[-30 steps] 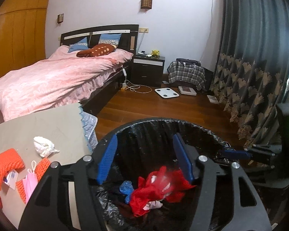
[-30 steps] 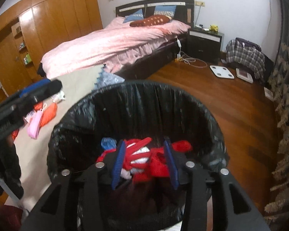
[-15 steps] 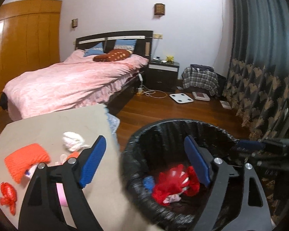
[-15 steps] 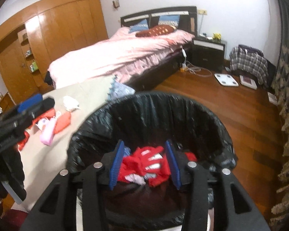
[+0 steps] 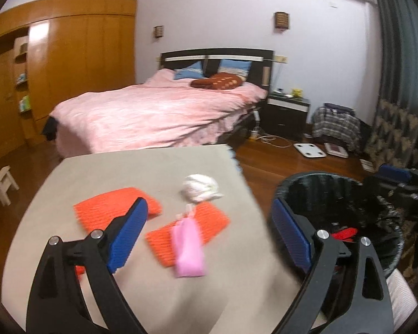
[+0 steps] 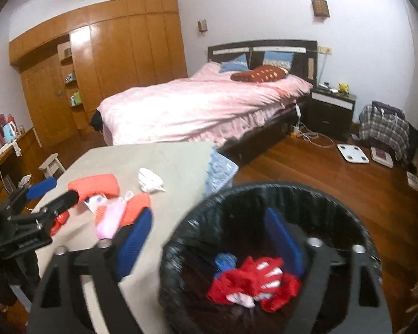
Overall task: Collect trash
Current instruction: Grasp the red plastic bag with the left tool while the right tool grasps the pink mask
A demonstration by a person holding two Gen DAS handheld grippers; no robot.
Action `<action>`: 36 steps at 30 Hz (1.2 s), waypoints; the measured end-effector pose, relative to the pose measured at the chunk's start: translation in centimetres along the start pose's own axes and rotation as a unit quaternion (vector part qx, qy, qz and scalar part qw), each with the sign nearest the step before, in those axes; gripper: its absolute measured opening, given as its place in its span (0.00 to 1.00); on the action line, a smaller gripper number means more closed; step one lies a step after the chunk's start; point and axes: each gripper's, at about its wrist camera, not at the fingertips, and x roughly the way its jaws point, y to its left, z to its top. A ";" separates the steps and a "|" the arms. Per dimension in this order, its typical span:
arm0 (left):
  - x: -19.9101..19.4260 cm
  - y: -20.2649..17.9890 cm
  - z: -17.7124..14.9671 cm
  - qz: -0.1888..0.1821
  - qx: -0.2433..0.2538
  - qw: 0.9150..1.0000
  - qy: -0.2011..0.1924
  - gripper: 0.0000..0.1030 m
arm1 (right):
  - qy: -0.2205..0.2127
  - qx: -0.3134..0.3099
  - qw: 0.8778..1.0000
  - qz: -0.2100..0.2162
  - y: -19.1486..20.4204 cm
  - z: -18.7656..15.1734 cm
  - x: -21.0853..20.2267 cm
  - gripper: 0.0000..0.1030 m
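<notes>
Left wrist view: the left gripper (image 5: 209, 239) hangs over the tabletop (image 5: 103, 172), its two blue fingers (image 5: 128, 236) spread wide and opening further, with nothing pinched between them. Framed in the gap lie a pink mask (image 5: 188, 246) resting on one of two orange knitted pieces (image 5: 209, 222), the other orange piece (image 5: 108, 208) to its left, and one white crumpled tissue (image 5: 199, 188) just behind. The black-lined trash bin (image 5: 334, 192) stands off the tabletop's right edge; only a sliver of red shows inside it from here. The right gripper (image 5: 398, 178) juts in over the bin's far rim.

Right wrist view: the right gripper (image 6: 209, 239) is above the bin (image 6: 223, 203), its fingers (image 6: 284, 236) likewise spread and opening, empty. This view looks down into the bin and shows what the other hides: a heap of red wrappers (image 6: 253, 281) and one blue scrap (image 6: 224, 260). It also shows a small red wrapper (image 6: 59, 221) and a white packet (image 6: 96, 201) on the tabletop (image 6: 178, 161), beside the same tissue (image 6: 150, 180), mask (image 6: 108, 220) and two orange pieces (image 6: 94, 185). The left gripper (image 6: 50, 192) reaches in from the left.
</notes>
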 end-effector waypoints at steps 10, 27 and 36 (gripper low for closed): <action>-1.2 8.7 -2.4 0.090 -0.019 0.996 0.018 0.87 | -0.009 -0.031 0.999 0.025 6.5 -0.5 4.3 0.94; 1.1 18.6 -7.5 0.160 -0.092 0.979 0.088 0.87 | 0.040 -0.075 0.995 0.060 12.6 -4.4 10.7 0.94; 3.5 18.8 -7.6 0.142 -0.098 0.978 0.121 0.78 | 0.063 -0.075 0.993 0.066 13.5 -5.3 12.9 0.94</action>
